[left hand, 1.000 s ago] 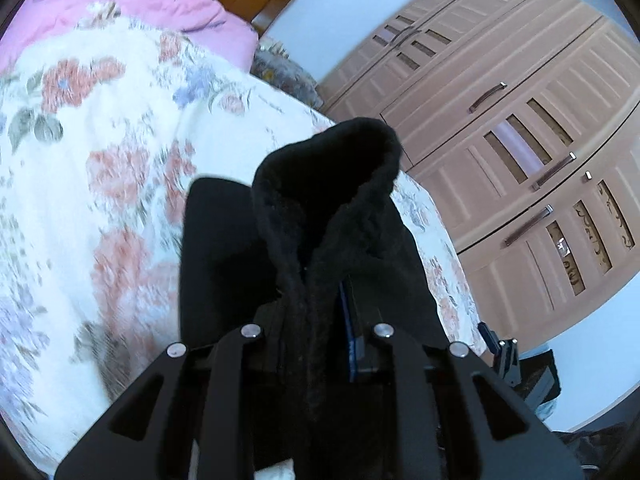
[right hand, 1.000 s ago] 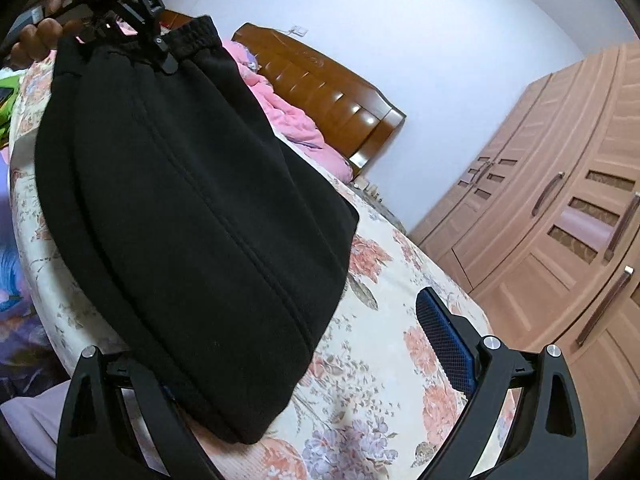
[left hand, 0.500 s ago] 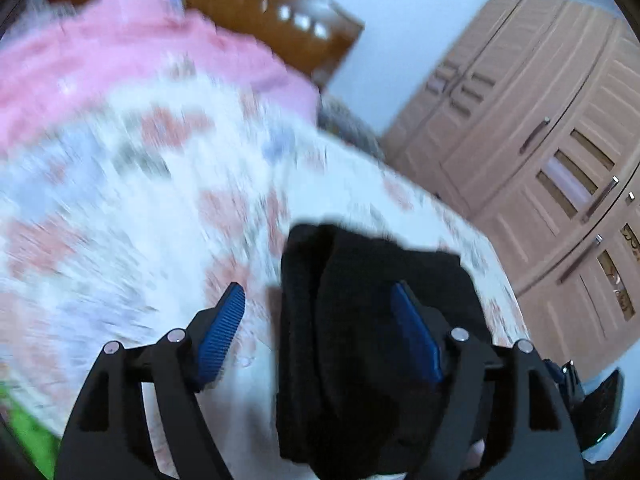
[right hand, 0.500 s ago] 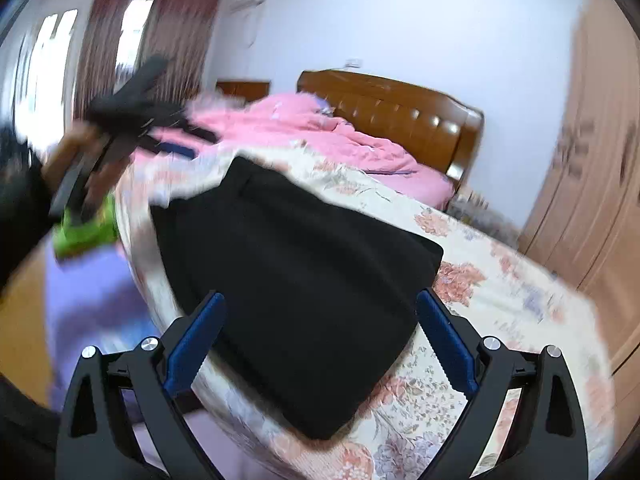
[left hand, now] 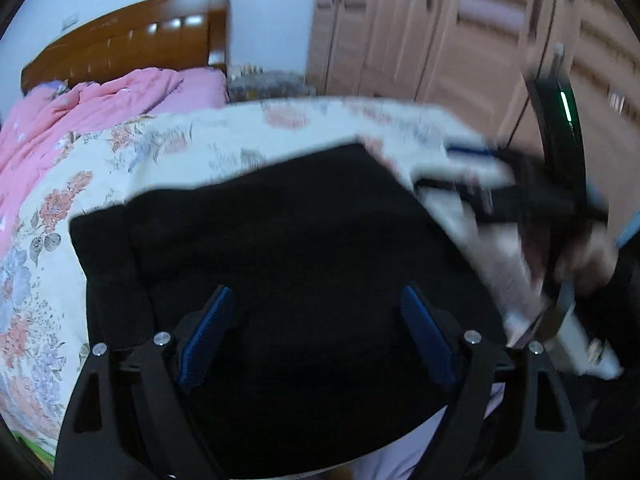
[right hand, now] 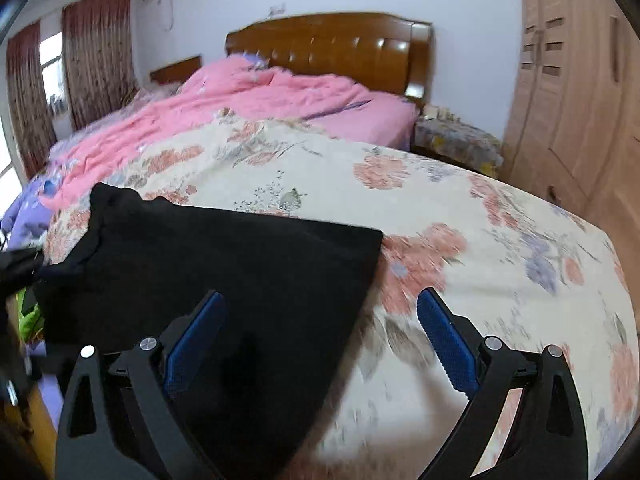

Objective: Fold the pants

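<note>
Left hand-held gripper (left hand: 316, 332) hovered just above the folded black pants (left hand: 280, 232), its blue pads (left hand: 206, 334) spreading apart with nothing pinched; the fabric showed below the gap, untouched. In the right wrist view the right hand-held gripper (right hand: 320, 336) stood spread wide too, empty, straddling the right edge of the pants (right hand: 224, 272), one pad over the cloth and the other over the floral bedspread (right hand: 460, 216). The pants lay flat in a dark rectangle at the near edge of the bed. Beyond them a crumpled pink quilt (right hand: 248, 108) covered the far half, up against the wooden headboard (right hand: 332, 48). To the right stood a tan wardrobe (right hand: 576, 100), and curtains (right hand: 96, 48) hung at far left.
</note>
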### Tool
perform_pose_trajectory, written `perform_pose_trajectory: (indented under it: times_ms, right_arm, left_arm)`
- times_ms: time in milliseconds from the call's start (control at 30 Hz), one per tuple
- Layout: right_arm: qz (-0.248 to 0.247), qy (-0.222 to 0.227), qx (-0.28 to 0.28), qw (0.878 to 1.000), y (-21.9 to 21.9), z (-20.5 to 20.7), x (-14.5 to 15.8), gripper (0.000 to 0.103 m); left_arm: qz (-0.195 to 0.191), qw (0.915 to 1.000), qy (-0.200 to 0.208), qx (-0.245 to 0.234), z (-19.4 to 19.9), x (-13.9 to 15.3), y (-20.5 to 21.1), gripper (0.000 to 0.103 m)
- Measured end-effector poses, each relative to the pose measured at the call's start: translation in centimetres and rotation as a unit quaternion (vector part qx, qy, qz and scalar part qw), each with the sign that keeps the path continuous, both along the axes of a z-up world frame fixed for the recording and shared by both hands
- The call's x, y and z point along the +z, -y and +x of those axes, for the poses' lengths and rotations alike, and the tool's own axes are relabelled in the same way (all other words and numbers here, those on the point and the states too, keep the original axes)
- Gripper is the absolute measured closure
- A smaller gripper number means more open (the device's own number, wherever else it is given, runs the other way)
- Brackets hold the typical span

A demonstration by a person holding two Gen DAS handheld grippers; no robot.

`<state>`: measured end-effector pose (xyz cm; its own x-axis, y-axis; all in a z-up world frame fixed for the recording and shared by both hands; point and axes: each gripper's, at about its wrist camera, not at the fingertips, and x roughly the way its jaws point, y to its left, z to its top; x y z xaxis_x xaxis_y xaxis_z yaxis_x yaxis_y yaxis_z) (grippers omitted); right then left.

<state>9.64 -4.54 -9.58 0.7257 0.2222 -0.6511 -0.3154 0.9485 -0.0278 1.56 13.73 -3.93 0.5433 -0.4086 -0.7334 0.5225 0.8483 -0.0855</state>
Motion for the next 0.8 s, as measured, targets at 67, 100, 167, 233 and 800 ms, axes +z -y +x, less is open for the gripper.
perform_pose_trajectory:
  times_ms: [67, 100, 167, 233, 800]
  right_arm:
    - [-0.030, -0.013, 0.009, 0.999, -1.7, 2.5, -0.6, 0.009]
    - [-0.054, -0.027, 0.007, 0.998, -2.5, 3.9, -1.2, 0.009]
    - [-0.093, -0.048, 0.001, 0.995, -3.3, 6.3, -2.7, 0.008]
    - [-0.094, -0.053, -0.013, 0.994, -3.1, 8.1, -3.6, 0.005]
    - [0.047, -0.025, -0.030, 0.998, 4.3, 5.4, 2.0, 0.005]
  left_arm:
    - [0.017, 0.9998, -0.008, -0.008, -0.6, -1.4, 0.0, 0.019]
    - [0.015, 0.9998, -0.010, -0.009, -0.6, -1.9, -0.4, 0.018]
    - [0.008, 0.9997, -0.019, -0.011, -0.9, -2.9, -1.0, 0.017]
    - [0.011, 0.9998, -0.013, -0.014, -1.4, -3.7, -1.5, 0.016]
    - [-0.026, 0.9995, 0.018, -0.010, -2.3, 0.5, -1.6, 0.017]
